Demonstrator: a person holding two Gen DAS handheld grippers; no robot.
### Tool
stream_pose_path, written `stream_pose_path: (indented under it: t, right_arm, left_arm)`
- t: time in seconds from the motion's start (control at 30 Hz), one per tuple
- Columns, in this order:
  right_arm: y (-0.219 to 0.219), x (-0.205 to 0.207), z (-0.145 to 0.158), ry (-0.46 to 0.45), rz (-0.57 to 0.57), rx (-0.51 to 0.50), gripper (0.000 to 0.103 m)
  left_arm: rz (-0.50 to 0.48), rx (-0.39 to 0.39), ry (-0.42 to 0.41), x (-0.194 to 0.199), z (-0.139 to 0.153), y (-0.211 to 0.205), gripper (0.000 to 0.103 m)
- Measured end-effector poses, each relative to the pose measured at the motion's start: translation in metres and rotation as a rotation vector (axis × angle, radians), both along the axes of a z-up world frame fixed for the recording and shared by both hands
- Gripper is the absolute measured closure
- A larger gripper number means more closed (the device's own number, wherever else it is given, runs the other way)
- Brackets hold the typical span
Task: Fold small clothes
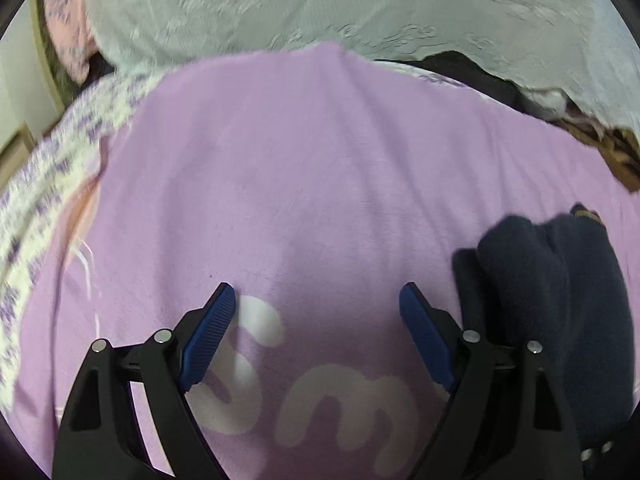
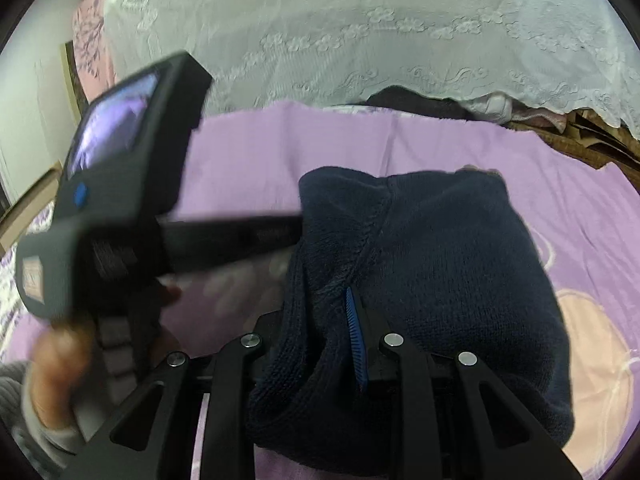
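A dark navy knit garment (image 2: 440,248) lies bunched on the purple blanket (image 2: 248,160). My right gripper (image 2: 348,320) is shut on a fold of it; one blue pad (image 2: 356,340) shows, the other is hidden in the cloth. In the left wrist view the same navy garment (image 1: 560,292) sits at the right edge, beside the right finger. My left gripper (image 1: 316,312) is open and empty, its blue pads (image 1: 212,332) spread wide just above the purple blanket (image 1: 300,180) with white lettering. The left gripper body (image 2: 120,184) shows at the left of the right wrist view, held by a hand.
A white embroidered cover (image 1: 320,4) drapes across the back, with dark clothes (image 1: 460,68) under its edge. A floral white-and-purple sheet (image 1: 44,184) lies at the left. A brown patterned item (image 1: 616,156) sits at the far right.
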State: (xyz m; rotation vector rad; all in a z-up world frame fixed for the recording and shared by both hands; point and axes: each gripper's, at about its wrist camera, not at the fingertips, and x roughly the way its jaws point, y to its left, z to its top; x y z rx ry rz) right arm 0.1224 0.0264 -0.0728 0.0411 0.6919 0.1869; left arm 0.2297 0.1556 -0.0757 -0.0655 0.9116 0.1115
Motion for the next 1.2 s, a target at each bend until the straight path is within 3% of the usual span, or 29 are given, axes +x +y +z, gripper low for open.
stream_pose_path:
  t: [0.13, 0.27, 0.57, 0.77, 0.83, 0.9, 1.0, 1.2]
  right_arm:
    - [0.002, 0.001, -0.001, 0.011, 0.011, -0.007, 0.074]
    - [0.008, -0.005, 0.006, 0.007, 0.082, -0.039, 0.052]
    - [-0.014, -0.056, 0.059, -0.104, 0.168, 0.020, 0.053]
    - [-0.061, -0.080, 0.078, -0.153, 0.113, 0.081, 0.053]
    - [-0.077, -0.079, 0.079, -0.158, 0.072, 0.092, 0.056]
    - [-0.088, -0.074, 0.074, -0.134, 0.043, 0.093, 0.077]
    - [-0.095, -0.066, 0.059, -0.086, 0.025, 0.100, 0.089]
    - [-0.082, -0.058, 0.017, 0.018, 0.068, 0.077, 0.091]
  left_arm:
    - [0.032, -0.063, -0.012, -0.002, 0.003, 0.015, 0.020]
    - [0.049, -0.037, -0.029, -0.011, 0.009, 0.017, 0.020]
    - [0.008, -0.003, -0.108, -0.043, 0.041, 0.005, 0.015]
    - [-0.051, -0.007, -0.167, -0.072, 0.065, -0.010, 0.010]
    - [-0.082, -0.011, -0.177, -0.080, 0.070, -0.018, 0.009]
    - [-0.113, 0.001, -0.169, -0.085, 0.068, -0.029, 0.008]
    - [-0.141, 0.049, -0.147, -0.090, 0.058, -0.043, 0.008]
    - [-0.151, 0.219, -0.041, -0.089, 0.009, -0.057, 0.008]
